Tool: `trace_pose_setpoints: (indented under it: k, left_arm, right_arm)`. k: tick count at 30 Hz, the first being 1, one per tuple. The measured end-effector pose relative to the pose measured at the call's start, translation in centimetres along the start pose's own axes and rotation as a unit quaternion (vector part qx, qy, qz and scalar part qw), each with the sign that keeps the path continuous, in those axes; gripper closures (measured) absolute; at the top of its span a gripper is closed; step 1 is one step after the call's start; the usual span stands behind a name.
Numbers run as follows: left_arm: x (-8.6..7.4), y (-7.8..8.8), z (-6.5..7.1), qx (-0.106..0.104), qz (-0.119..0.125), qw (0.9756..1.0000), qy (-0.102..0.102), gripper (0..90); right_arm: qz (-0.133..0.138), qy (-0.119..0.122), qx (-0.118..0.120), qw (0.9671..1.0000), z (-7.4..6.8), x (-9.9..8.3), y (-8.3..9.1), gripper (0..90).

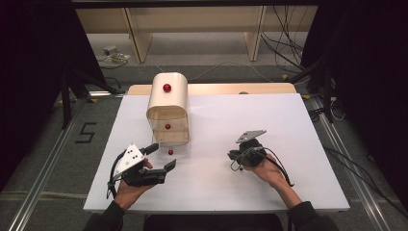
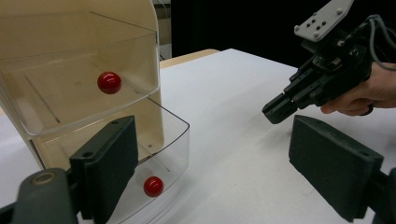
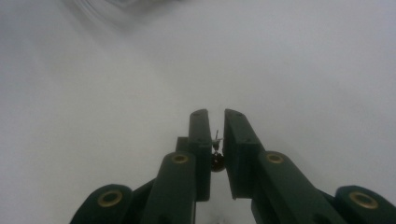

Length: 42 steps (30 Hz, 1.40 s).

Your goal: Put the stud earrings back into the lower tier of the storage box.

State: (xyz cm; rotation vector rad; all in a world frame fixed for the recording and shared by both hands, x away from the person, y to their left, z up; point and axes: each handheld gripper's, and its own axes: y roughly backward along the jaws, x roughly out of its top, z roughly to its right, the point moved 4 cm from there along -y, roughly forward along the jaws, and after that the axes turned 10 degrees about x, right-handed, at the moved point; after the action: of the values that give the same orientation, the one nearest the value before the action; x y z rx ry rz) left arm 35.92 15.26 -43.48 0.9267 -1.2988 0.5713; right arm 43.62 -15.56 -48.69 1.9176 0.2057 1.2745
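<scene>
Right gripper (image 3: 215, 122), bottom centre of its view, is closed on a tiny dark object (image 3: 217, 161). Left gripper (image 1: 162, 156) gapes beside the lower drawer (image 2: 180, 135), left of centre. Risk: the weak pinch drops it.

The left hand (image 1: 126, 185) holds the left gripper (image 1: 162, 156) at the near left, its jaws wide apart and pointing right. The right hand (image 1: 269, 171) holds the right gripper (image 1: 232, 155) at the near right, jaws closed together and pointing left.
</scene>
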Motion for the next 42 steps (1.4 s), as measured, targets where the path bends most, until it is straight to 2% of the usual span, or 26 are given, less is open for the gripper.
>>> trace_pose_setpoints:
  k: [5, 9, 18, 27, 42]
  left_arm:
    - [0.0, 0.0, 0.0, 0.0, 0.001, 1.0, 0.0, 15.5]
    - [0.0, 0.0, 0.0, 0.001, -0.001, 1.0, 0.002, 15.5]
    - [0.0, 0.0, -0.1, 0.002, -0.003, 1.0, 0.003, 15.5]
    - [0.0, 0.0, -0.1, 0.003, -0.005, 1.0, 0.003, 15.5]
    - [0.0, 0.0, -0.2, 0.005, -0.008, 1.0, 0.003, 15.6]
  right_arm:
    - [0.039, -0.006, 0.012, 0.9992, -0.4, 0.7, 0.7, 82.1]
    - [0.062, 0.001, 0.017, 0.9979, -0.8, 1.3, 1.0, 82.1]
    - [0.089, 0.017, 0.027, 0.9955, -2.1, 2.9, 0.7, 82.0]
    - [0.099, 0.031, 0.043, 0.9937, -3.4, 4.8, -0.3, 82.0]
    - [0.108, 0.05, 0.051, 0.9915, -4.8, 7.3, -1.7, 82.0]
